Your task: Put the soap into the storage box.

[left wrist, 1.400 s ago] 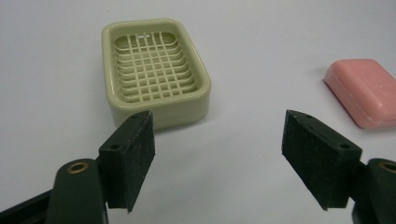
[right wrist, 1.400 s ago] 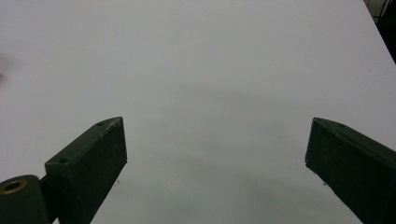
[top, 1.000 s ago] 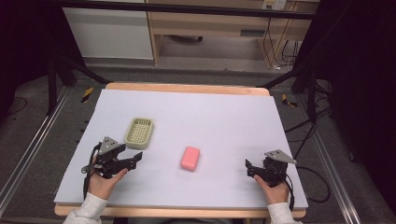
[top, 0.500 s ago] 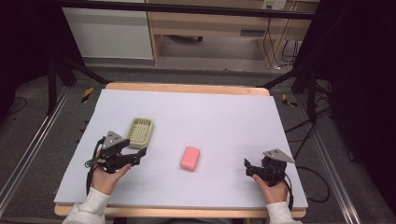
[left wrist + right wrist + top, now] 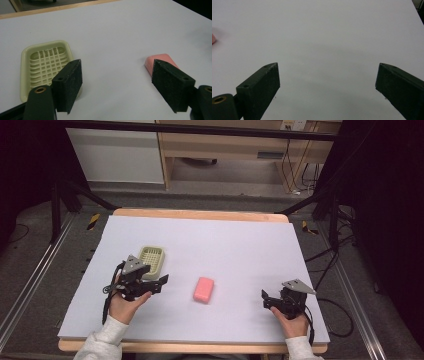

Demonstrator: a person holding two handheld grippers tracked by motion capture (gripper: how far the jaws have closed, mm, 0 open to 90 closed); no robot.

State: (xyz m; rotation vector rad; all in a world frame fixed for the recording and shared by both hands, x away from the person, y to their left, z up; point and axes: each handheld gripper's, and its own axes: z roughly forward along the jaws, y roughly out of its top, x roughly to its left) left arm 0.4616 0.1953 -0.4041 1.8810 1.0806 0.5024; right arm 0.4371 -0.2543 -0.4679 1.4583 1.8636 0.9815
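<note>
The left gripper [image 5: 159, 284] is held with jaws wide and empty, just beside a pale green soap dish [image 5: 151, 258] at its eleven o'clock. A pink soap bar [image 5: 203, 289] lies at its three o'clock on the white surface [image 5: 240, 245]. An approach is judged under way; closing on the bar comes next. The right gripper [image 5: 266, 300] is rested, jaws wide and empty.

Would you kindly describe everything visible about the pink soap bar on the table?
The pink soap bar is a small rounded block, matte and smooth-looking, lying flat on the white table. It sits right of the pale green soap dish, apart from it, between the two grippers. Nothing touches it except the tabletop.
</note>
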